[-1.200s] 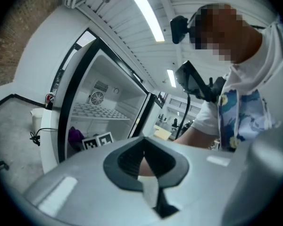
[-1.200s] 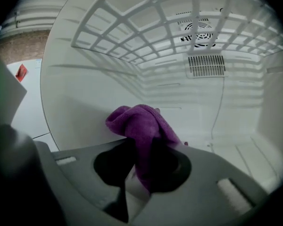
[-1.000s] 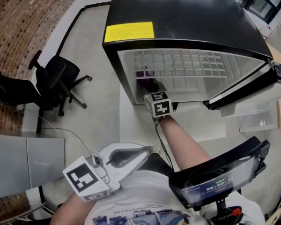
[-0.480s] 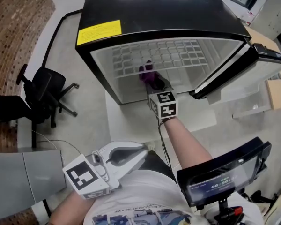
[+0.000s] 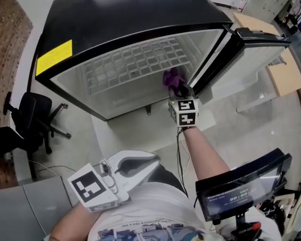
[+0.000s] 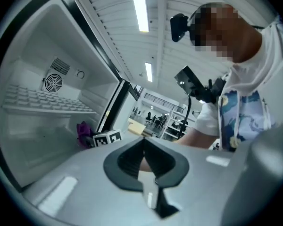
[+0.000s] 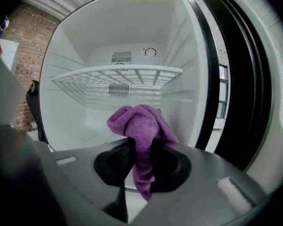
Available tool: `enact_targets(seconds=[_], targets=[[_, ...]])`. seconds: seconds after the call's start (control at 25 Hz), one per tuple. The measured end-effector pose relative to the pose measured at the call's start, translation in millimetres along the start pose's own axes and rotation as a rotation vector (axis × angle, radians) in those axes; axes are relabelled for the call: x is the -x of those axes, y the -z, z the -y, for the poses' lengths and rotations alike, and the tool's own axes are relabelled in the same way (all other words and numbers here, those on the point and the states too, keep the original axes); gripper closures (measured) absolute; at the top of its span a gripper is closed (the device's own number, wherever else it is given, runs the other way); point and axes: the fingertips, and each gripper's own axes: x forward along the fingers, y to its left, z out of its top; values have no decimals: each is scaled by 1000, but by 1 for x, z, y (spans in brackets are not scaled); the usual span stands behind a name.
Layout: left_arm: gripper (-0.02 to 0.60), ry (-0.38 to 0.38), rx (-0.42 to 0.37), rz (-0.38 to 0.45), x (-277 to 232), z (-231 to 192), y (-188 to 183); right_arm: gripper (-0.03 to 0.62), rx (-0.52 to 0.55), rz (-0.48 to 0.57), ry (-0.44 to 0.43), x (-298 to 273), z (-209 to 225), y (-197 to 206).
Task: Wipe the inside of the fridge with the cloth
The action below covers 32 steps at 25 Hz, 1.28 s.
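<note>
**Item 1: fridge** (image 5: pixel 140 19). Black case, white inside, door (image 5: pixel 256 54) swung open on the right. One wire shelf (image 7: pixel 118 74) runs across the upper part. A round fan grille shows on the back wall. No food or containers can be seen inside.

**Item 2: cloth** (image 7: pixel 139 126). Purple and bunched.
- Held at the right edge of the fridge opening, below the level of the wire shelf.
- The bulk stands up past the claw tips toward the back wall.
- A short tail hangs down between the jaws.
- From the head view the cloth (image 5: pixel 171 77) sits just inside the fridge mouth, close beside the right wall.
- Whether it is pressing on any surface cannot be told.

**Item 3: right claw** (image 5: pixel 179 90). Jaws pinched narrow on the cloth. It points straight into the fridge, arm reaching forward.

**Item 4: left claw** (image 5: pixel 135 167). Jaws together with nothing between them. Held against the person's body, well outside the fridge.

**Governing relation.** The fridge's inner surfaces lie directly ahead of the right claw, with the cloth leading. The right wall is nearest, and the space under the shelf opens to the left. In my judgement only the right claw is placed to wipe. The next move likely needs the cloth pushed forward or sideways until its bulk meets a wall.
</note>
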Motion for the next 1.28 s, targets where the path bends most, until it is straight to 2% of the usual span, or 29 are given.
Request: enact_targets(seconds=[0.08,0.24,0.36,0.68,0.92,1.04,1.2,1.28], targets=[[575,6,19,-6,-6,0,-3,516,2,-37,10,-2,7,17],[575,-17,-16,-27,-3,-13,7,516,-11,-89,-8,-9,1,44],[575,-30,-4,-33,-2,-16,9,516,-15,-102,-26,-9,-8,56],[575,-58,5,-13,9,-17,9,516,-25,-102,-70,-14,-32,52],[575,-107,10,-15,20,-22,10,516,-23,-99,-119,-17,-59,46],[575,-119,17,5,26,-22,8,516,-10,-98,-153,-18,-78,41],[575,-103,28,76,34,-19,-1,516,-10,-96,-184,-22,-101,37],[575,-122,34,64,42,-22,4,516,-9,-96,-199,-24,-113,36]])
